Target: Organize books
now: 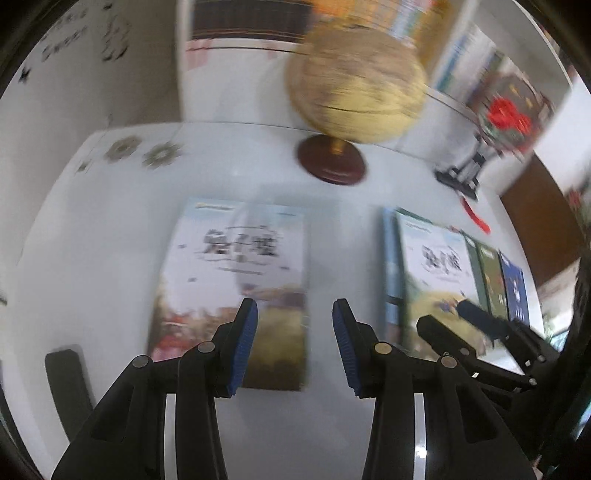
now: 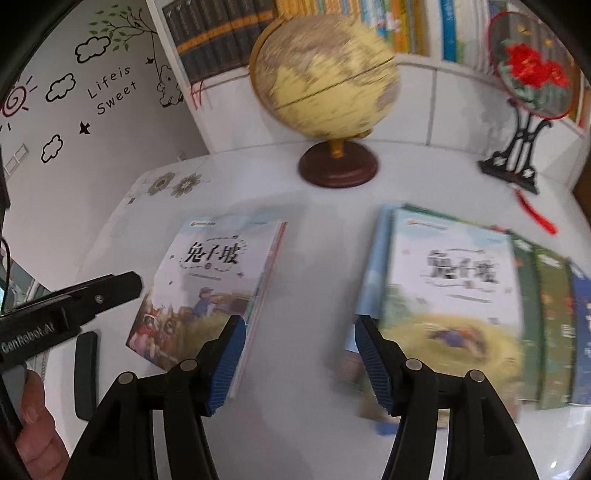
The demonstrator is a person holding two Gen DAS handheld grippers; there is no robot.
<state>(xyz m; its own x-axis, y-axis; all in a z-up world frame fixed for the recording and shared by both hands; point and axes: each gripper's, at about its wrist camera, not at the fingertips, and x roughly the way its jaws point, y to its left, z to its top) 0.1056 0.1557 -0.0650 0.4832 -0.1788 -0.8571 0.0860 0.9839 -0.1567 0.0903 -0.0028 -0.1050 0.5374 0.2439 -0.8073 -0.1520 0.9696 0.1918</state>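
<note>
On the white table (image 1: 332, 229) a thin stack of picture books (image 1: 236, 280) (image 2: 210, 284) lies flat on the left, topped by a cover with a farm scene. On the right, several more books (image 1: 436, 273) (image 2: 450, 295) lie fanned and overlapping, with green and blue covers showing at the edge. My left gripper (image 1: 294, 314) hovers above the near end of the left stack, open and empty. My right gripper (image 2: 301, 328) hangs open and empty over the bare gap between the two groups. In the right wrist view the left gripper (image 2: 110, 288) shows from the side.
A yellow globe (image 2: 325, 77) on a dark red base stands at the back centre. A round red-flower fan (image 2: 532, 62) on a black stand sits at the back right. A filled bookshelf (image 2: 229, 33) lines the wall. A flat black object (image 2: 86, 373) lies near the table's left edge.
</note>
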